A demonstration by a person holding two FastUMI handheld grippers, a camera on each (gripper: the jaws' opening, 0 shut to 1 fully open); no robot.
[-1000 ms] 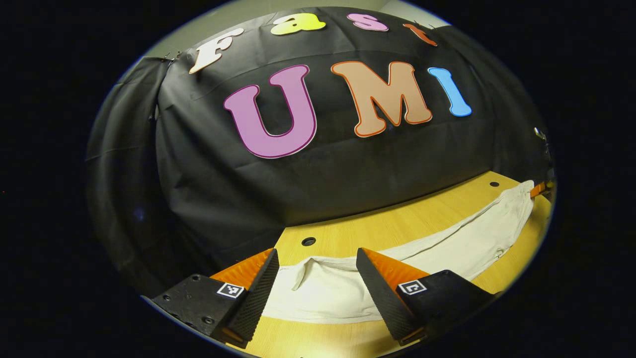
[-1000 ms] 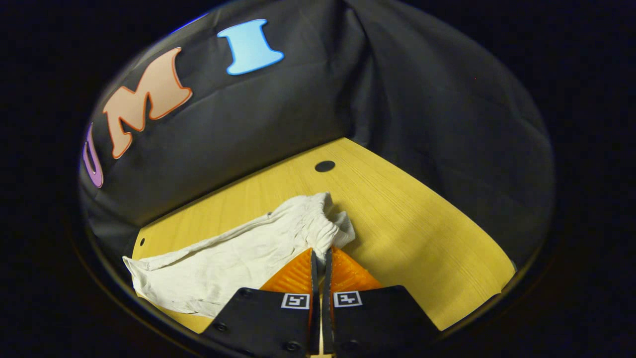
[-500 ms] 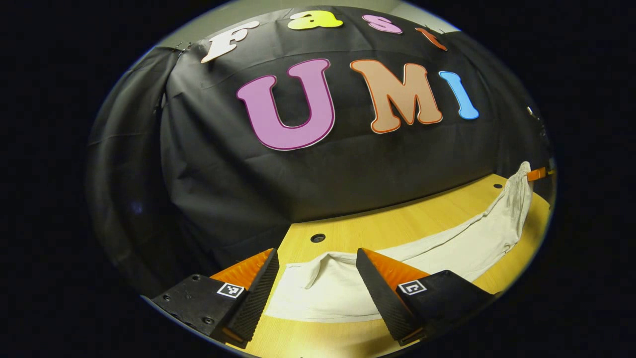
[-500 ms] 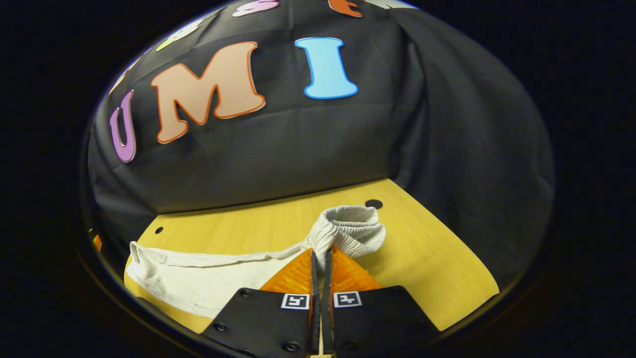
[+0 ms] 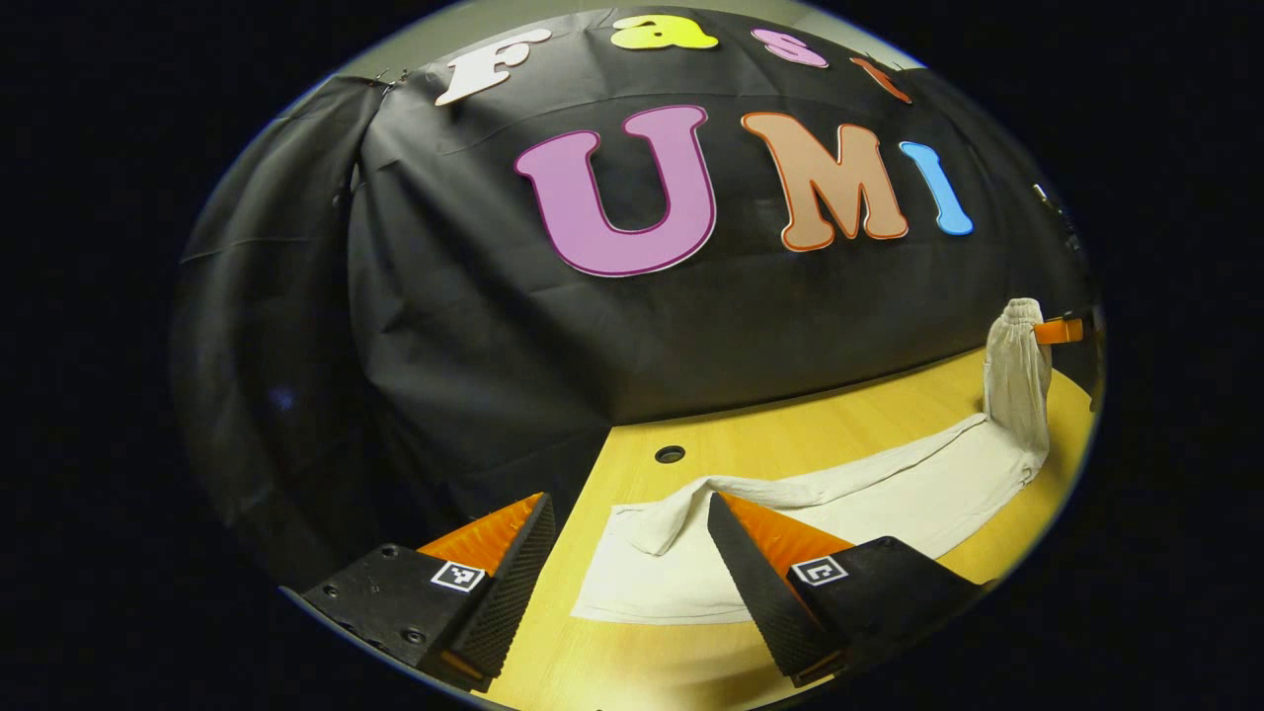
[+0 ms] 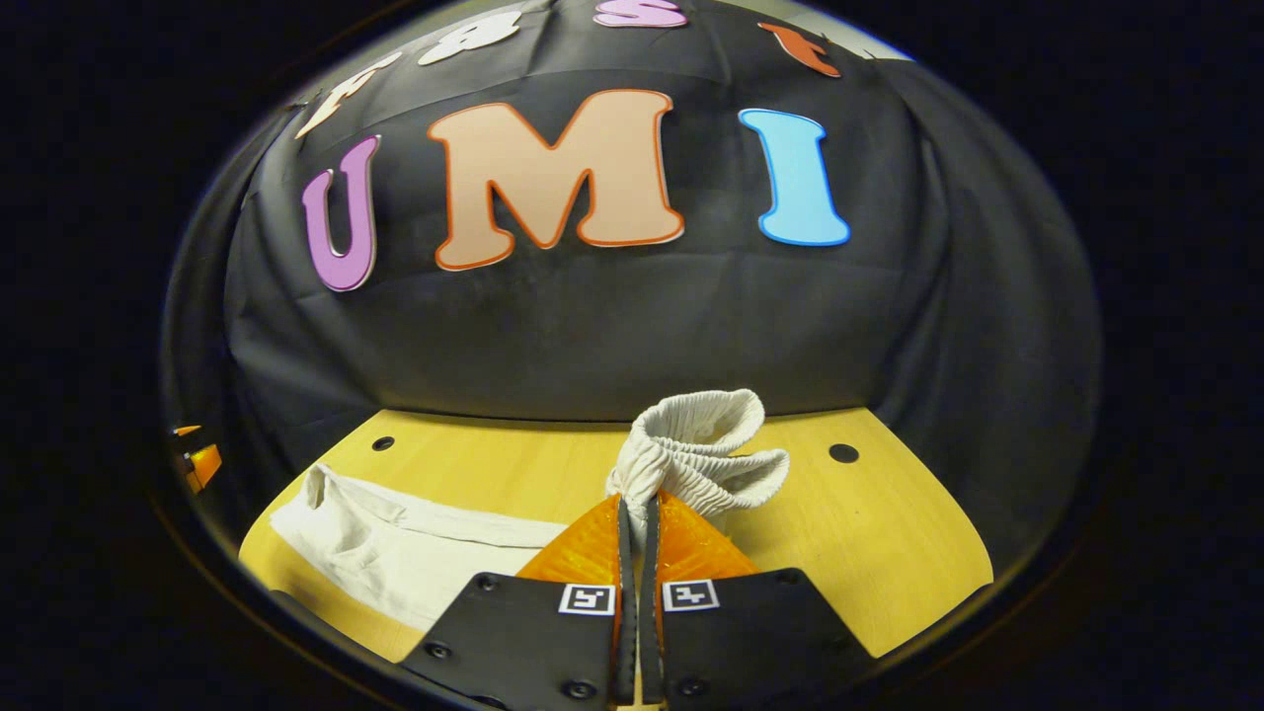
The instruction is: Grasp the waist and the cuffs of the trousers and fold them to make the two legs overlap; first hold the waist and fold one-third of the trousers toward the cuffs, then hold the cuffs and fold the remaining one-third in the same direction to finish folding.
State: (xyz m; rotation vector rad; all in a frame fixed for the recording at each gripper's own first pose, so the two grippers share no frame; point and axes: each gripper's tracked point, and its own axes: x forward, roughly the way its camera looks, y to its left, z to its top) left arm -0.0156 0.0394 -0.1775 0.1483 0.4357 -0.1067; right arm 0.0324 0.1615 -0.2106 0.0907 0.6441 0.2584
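Observation:
Off-white trousers point(image 5: 839, 504) lie stretched across the yellow table point(image 5: 750, 444). Their cuff end point(image 5: 662, 573) rests flat between the fingers of my left gripper point(image 5: 628, 509), which is open and not touching the cloth. At the far right, the elastic waist point(image 5: 1017, 355) hangs lifted from the right gripper point(image 5: 1039, 331). In the right gripper view, my right gripper point(image 6: 637, 502) is shut on the bunched waistband point(image 6: 701, 444), holding it above the table. The legs point(image 6: 395, 543) trail to the left toward the left gripper point(image 6: 195, 452).
The table point(image 6: 889, 553) has small round holes near its back edge point(image 5: 670, 454) point(image 6: 843, 453) point(image 6: 383, 443). The booth's black cloth wall stands close behind it and wraps round both ends.
My right gripper has raised the waist off the table, so the cloth now hangs upright there. The left gripper stayed open and shifted a little, leaving the cuffs more to its right.

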